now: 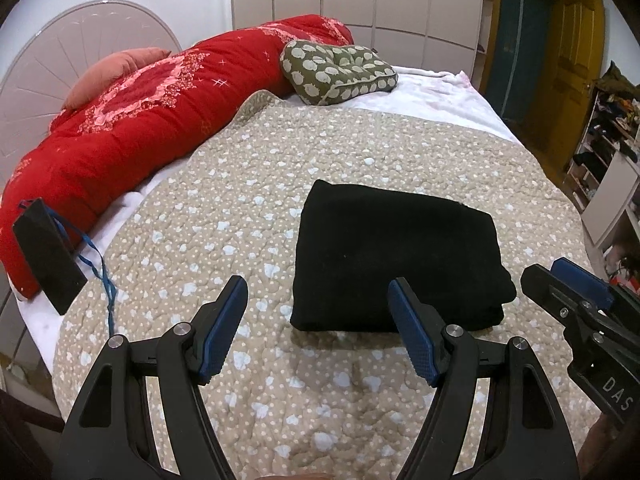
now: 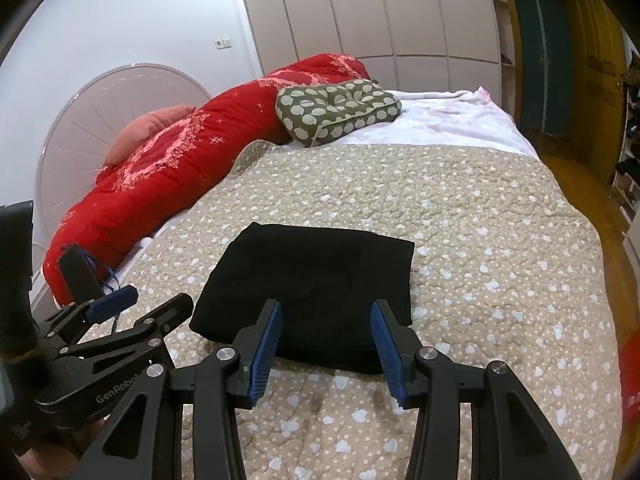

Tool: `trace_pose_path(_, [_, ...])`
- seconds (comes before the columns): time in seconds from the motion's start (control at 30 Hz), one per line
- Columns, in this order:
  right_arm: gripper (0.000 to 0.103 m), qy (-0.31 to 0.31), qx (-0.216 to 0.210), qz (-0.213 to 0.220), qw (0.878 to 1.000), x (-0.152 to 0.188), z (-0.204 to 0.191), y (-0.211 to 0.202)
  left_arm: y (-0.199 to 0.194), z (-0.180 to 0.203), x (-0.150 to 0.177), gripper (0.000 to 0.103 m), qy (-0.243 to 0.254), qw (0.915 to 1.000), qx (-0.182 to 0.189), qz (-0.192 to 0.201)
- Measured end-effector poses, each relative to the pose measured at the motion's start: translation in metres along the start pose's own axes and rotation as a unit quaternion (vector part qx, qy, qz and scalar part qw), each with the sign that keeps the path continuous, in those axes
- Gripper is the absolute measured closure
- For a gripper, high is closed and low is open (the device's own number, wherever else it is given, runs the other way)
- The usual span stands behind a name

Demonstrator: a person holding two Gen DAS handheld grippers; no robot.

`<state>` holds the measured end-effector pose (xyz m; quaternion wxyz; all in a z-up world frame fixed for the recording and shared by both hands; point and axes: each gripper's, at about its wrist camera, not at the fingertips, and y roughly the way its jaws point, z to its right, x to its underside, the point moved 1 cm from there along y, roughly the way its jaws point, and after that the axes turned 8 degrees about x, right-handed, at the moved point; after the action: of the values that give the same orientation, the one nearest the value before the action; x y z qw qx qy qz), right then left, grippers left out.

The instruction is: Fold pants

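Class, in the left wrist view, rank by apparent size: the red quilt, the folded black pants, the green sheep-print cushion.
1. red quilt
2. folded black pants, nearer the camera, so flattered
3. green cushion, farther away, so perhaps understated

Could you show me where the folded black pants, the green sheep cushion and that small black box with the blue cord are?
Black pants (image 1: 396,256): left wrist view, middle of the folded top layer.
Green cushion (image 1: 340,70): left wrist view, centre of its patterned top.
Black box (image 1: 48,254): left wrist view, its flat dark face.

Bed: beige quilt (image 1: 360,152) over white sheet (image 1: 432,92).
On quilt: folded pants (image 1: 396,252).
Far end: red duvet (image 1: 160,112), green cushion (image 1: 336,68).
Left edge: black box (image 1: 48,252).
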<state>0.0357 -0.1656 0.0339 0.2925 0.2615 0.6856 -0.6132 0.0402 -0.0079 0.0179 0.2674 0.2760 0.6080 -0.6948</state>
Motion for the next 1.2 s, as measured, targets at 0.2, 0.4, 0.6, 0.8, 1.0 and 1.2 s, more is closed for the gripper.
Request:
trace_pose_path(0.2, [0.058,0.0,0.001,-0.001,1.0,0.002,-0.001,-0.002,-0.003,0.002,0.002,0.03,0.002,1.0,-0.003,0.002])
trace_pose_path(0.4, [0.058,0.003,0.001,0.0,1.0,0.003,-0.001,-0.004,-0.004,0.006,0.002,0.03,0.006,1.0,-0.002,0.002])
trace_pose_path(0.6, [0.058,0.005,0.003,-0.003,1.0,0.002,0.001,-0.002,-0.003,0.006,0.001,0.03,0.006,1.0,-0.002,0.0])
trace_pose_path(0.8, [0.058,-0.001,0.002,-0.004,1.0,0.001,0.0,0.001,-0.001,0.004,0.001,0.03,0.005,1.0,-0.002,-0.002])
trace_pose_path(1.0, [0.058,-0.006,0.0,-0.007,1.0,0.0,-0.002,0.003,0.001,0.003,0.0,0.03,0.004,1.0,-0.002,-0.004])
trace_pose_path(1.2, [0.058,-0.006,0.0,-0.009,1.0,0.0,-0.002,0.005,0.007,0.001,0.001,0.03,0.006,0.9999,0.0,-0.009])
